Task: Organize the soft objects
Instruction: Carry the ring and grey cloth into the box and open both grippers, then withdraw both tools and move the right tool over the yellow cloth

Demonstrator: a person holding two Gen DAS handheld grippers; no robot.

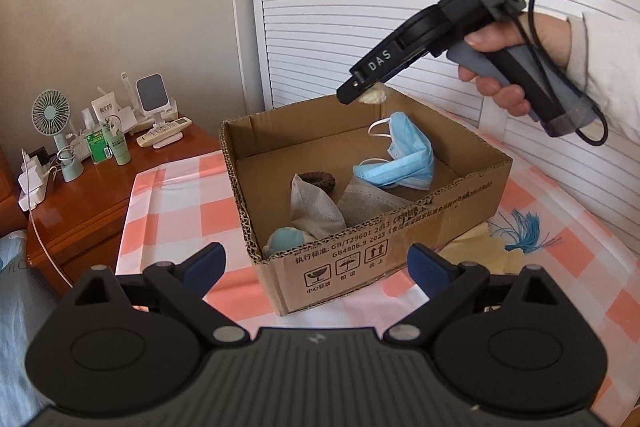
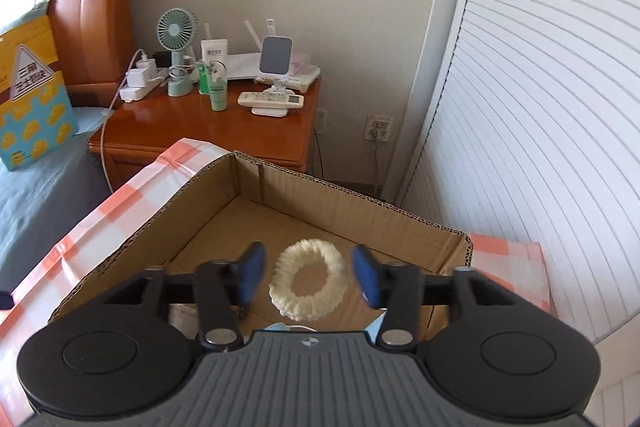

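An open cardboard box (image 1: 404,247) stands on the checked cloth. Inside lie a blue face mask (image 1: 404,157), a grey mask (image 1: 316,207), a brown hair tie (image 1: 318,181) and a light blue soft item (image 1: 282,241). My left gripper (image 1: 316,263) is open and empty before the box's near wall. My right gripper (image 2: 308,277) is open above the box (image 2: 248,195); a cream scrunchie (image 2: 308,285) sits between its fingers, apparently loose. In the left wrist view the right gripper (image 1: 354,93) hovers over the box's far rim with the scrunchie (image 1: 374,95) at its tip.
A blue tassel (image 1: 524,231) and yellow cloth (image 1: 476,247) lie on the cloth right of the box. A wooden nightstand (image 2: 208,131) with a fan (image 2: 178,55), bottles and remote (image 2: 272,101) stands beyond. Louvred doors (image 2: 540,107) are at right. A bed (image 2: 36,187) is at left.
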